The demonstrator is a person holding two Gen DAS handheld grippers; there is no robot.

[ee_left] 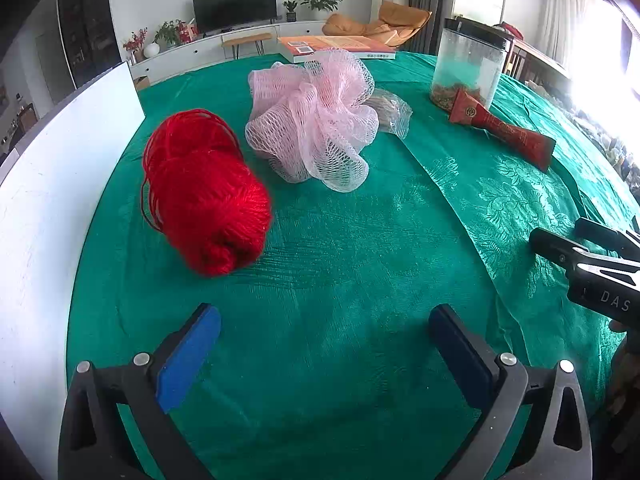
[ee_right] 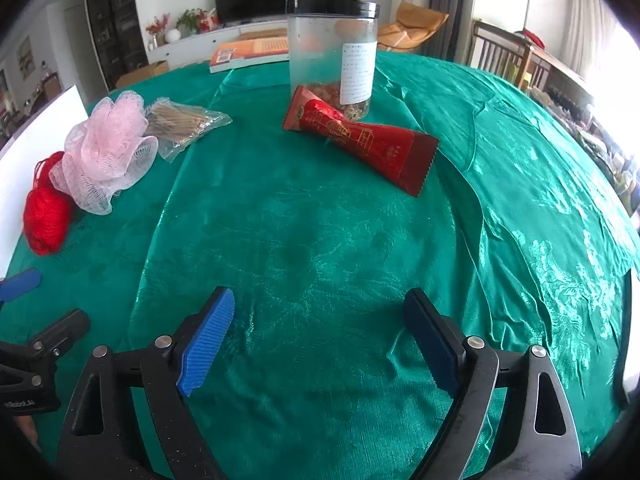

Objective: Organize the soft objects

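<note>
A red ball of yarn lies on the green tablecloth at the left, close to a white board. Behind it and touching it sits a pink mesh bath pouf. My left gripper is open over bare cloth, short of the yarn, nothing between its blue pads. My right gripper is open too, over bare cloth, with a red snack packet well ahead of it. Each gripper shows at the edge of the other's view.
A clear plastic bag of sticks lies beside the pouf. A clear jar with a black lid stands behind the red packet. A book rests at the far table edge.
</note>
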